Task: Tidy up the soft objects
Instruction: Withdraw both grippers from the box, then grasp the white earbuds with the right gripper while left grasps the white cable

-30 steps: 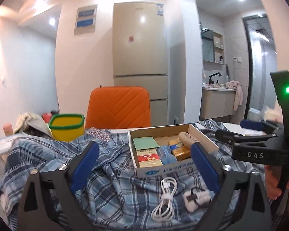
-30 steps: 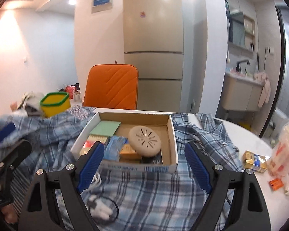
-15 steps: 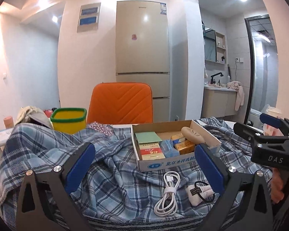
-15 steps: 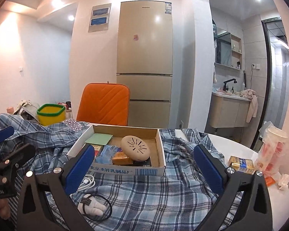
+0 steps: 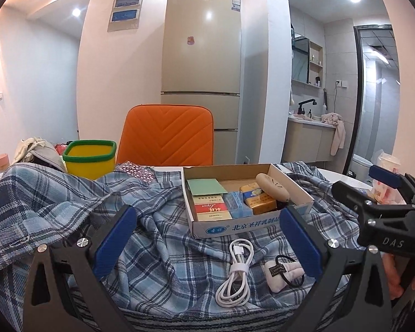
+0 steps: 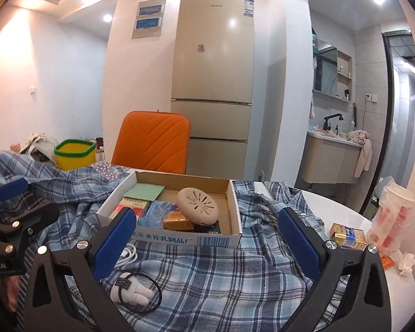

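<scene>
Shirt (image 6: pixel 207 271) spread across table, collar end far, both claws wide open, empty

Ahead of the right gripper (image 6: pixel 207 240), the plaid shirt (image 6: pixel 207 279) lay bare up to the cardboard box (image 6: pixel 185 239), which blocked the way. At near left, a white plush piece (image 6: pixel 132 294) and a coiled white cable (image 5: pixel 236 274) cluttered the cloth.
</scene>
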Demonstrator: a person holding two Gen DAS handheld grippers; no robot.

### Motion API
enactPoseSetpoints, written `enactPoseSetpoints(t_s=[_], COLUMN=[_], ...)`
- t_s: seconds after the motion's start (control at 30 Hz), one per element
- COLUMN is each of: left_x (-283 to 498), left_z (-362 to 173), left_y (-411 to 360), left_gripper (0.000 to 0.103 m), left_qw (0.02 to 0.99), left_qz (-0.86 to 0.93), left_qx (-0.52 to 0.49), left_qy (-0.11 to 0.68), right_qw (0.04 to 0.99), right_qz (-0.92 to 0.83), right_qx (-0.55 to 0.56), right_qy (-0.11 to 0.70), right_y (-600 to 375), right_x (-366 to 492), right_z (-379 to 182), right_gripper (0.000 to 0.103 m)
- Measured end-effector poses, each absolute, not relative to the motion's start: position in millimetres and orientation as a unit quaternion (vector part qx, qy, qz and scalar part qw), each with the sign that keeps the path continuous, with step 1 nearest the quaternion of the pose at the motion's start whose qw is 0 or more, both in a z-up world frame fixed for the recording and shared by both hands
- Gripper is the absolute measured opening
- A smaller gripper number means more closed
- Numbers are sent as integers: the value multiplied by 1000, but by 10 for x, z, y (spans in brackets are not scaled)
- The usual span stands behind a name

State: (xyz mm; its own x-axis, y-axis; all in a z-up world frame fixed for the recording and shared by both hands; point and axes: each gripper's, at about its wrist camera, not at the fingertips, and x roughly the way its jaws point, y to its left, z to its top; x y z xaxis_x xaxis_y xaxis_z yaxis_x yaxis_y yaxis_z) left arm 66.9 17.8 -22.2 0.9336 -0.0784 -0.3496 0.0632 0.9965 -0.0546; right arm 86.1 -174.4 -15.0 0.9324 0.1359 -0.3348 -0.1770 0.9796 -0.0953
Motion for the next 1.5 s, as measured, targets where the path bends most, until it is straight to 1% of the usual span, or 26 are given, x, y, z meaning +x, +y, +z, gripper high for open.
enactPoseSetpoints(t_s=[0.13, 0.33, 0.53, 0.6, 0.63, 0.8, 0.9, 0.93, 1.0, 1.07, 1.13, 1.23, 1.3, 1.37, 1.4, 1.47, 1.5], left_x=[670, 736, 782, 776, 777, 799, 810, 812, 814, 826, 846, 892, 919, 944, 964, 1001, 1012], left_z=[-223, -231, -269, -269, -270, -277, -281, -284, -289, -301, -316, -348, -360, -369, -381, -410, -425], left_y=[172, 234, 284, 289, 293, 332, 362, 366, 372, 383, 401, 422, 434, 453, 462, 473, 477], left_gripper=[103, 103, 103, 103, 103, 103, 103, 103, 103, 103, 103, 103, 97, 84, 82, 72, 69], left_qw=[983, 976, 971, 971, 971, 970, 969, 969, 970, 969, 967, 963, 961, 958, 955, 950, 948], left_qz=[-43, -71, -71, -70, -69, -62, -55, -52, -39, -37, -37, -42, -41, -41, -49, -61, -64], left_qx=[-22, -37, -54, -56, -57, -67, -70, -71, -71, -73, -76, -84, -87, -92, -98, -108, -111], left_qy=[179, 204, 223, 223, 224, 227, 228, 229, 230, 234, 239, 253, 261, 269, 275, 287, 292], right_qw=[979, 960, 960, 963, 963, 957, 949, 945, 938, 930, 926, 919, 914, 908, 904, 897, 891], right_qz=[65, 1, 30, 17, 13, 53, 73, 81, 90, 102, 108, 116, 125, 133, 139, 152, 165], right_qx=[-71, -133, -96, -85, -84, -63, -52, -46, -37, -26, -20, -9, -4, -2, -2, -4, -7], right_qy=[178, 247, 261, 255, 254, 277, 303, 315, 332, 351, 362, 377, 386, 396, 404, 416, 422], right_y=[-1720, -1507, -1498, -1510, -1517, -1541, -1532, -1537, -1552, -1566, -1568, -1572, -1564, -1549, -1530, -1494, -1464], right_x=[905, 1060, 1122, 1124, 1124, 1141, 1188, 1211, 1241, 1269, 1284, 1301, 1316, 1324, 1330, 1333, 1325], right_z=[-141, -137, -156, -208, -224, -268, -357, -391, -444, -495, -540, -590, -615, -646, -672, -717, -737], right_gripper=[103, 103, 103, 99, 95, 95, 91, 89, 81, 71, 66, 65, 63, 59, 58, 53, 53])
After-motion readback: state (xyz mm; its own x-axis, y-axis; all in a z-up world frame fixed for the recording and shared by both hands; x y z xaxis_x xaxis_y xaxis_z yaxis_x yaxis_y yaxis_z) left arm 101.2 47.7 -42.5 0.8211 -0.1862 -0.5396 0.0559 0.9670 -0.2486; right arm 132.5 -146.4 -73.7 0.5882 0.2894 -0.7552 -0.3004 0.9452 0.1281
